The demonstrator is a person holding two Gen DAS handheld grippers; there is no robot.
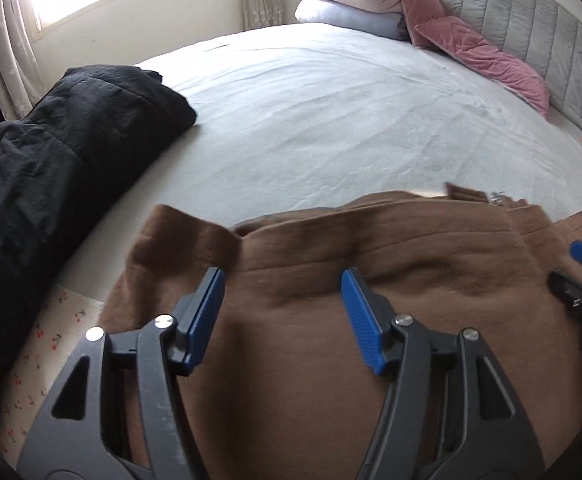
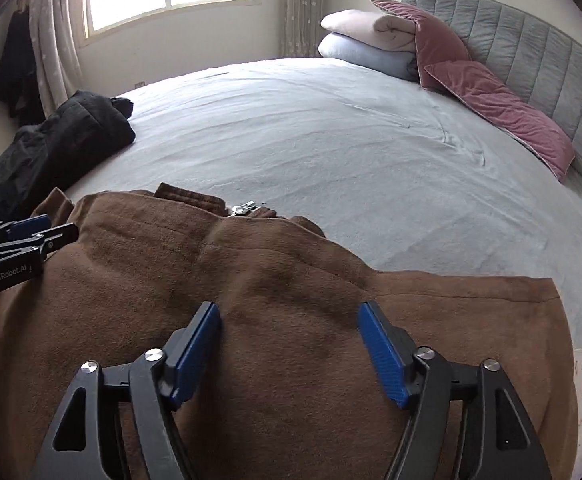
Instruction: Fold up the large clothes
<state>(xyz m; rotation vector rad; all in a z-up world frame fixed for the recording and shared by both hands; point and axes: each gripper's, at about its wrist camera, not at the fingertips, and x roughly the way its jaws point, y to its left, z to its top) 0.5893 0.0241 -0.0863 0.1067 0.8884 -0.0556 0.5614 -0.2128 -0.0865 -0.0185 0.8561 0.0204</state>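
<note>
While both grippers hover spread and empty | brown coat (image 2: 275, 320) bunched at bed's (image 2: 331, 152) 6 o'clock edge | left gripper (image 1: 283, 308), right gripper (image 2: 289, 340) above it | risk, my read: pinching one layer drags the heap floorward

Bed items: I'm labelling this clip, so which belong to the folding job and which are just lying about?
Job:
brown garment
left gripper, open
right gripper, open

Lying about:
black garment, possibly next
pink blanket
rolled bedding
bed
</note>
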